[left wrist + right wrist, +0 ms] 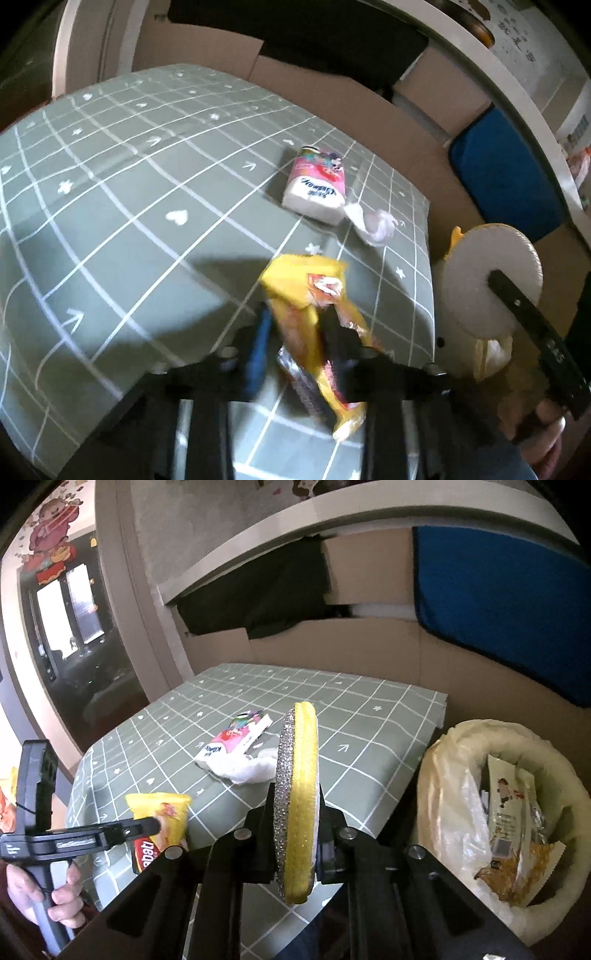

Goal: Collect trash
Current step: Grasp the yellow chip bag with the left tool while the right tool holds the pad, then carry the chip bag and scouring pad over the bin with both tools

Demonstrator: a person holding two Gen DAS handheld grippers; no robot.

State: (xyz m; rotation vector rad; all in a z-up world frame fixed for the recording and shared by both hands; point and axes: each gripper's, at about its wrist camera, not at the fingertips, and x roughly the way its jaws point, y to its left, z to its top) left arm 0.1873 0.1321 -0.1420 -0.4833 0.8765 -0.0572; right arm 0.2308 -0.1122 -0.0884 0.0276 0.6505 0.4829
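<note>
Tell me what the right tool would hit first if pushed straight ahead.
Likely the crumpled tissue beside the tissue pack; the right tool, shut on the round scrubber, points there. Depth is uncertain.

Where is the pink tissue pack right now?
The tissue pack lies on the green checked table near its far right corner, with a crumpled white tissue beside it.

A table (388, 716) under a grey-green cloth with a white grid stands against brown cardboard (332, 646). Behind the cardboard hang a blue panel (498, 598) and black fabric (258, 598) beneath a white shelf (277, 528). To the left, a dark window (74, 620) carries red cartoon stickers (51, 535).
</note>
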